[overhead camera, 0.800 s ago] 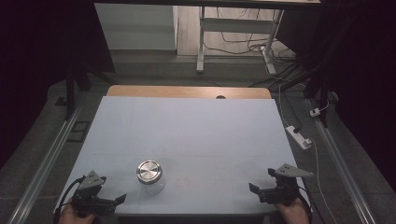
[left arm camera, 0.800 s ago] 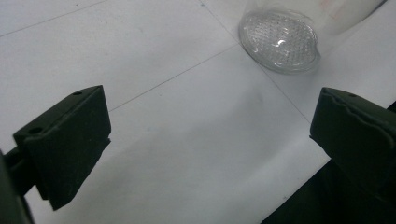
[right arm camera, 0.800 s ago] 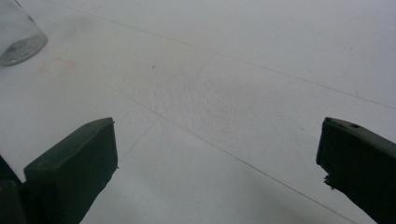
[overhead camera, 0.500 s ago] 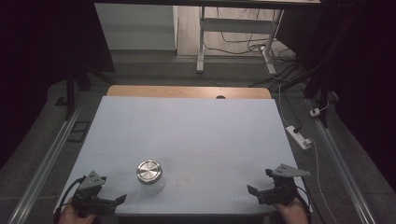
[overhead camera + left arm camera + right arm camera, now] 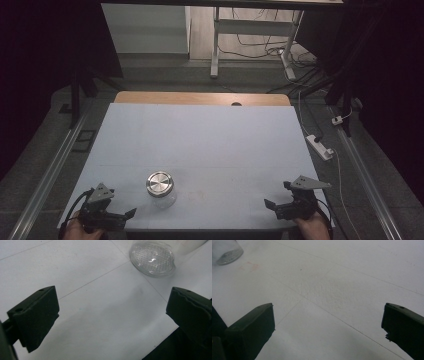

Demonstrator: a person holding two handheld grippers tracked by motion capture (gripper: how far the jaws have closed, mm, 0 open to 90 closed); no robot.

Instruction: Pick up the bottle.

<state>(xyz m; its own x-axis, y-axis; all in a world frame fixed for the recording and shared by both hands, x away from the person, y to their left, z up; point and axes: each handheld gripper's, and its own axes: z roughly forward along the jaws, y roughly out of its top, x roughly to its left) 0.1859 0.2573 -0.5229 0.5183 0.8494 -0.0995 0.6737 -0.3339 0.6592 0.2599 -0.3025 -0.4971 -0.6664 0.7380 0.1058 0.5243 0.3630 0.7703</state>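
Low, left tongs (image 5: 131,214) agape near lidded jar (image 5: 160,189); right tongs (image 5: 274,205) agape, well apart

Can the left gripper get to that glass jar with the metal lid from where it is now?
Probably yes. The left gripper sits open near the table's front edge, with bare surface between it and the jar just ahead to its right.
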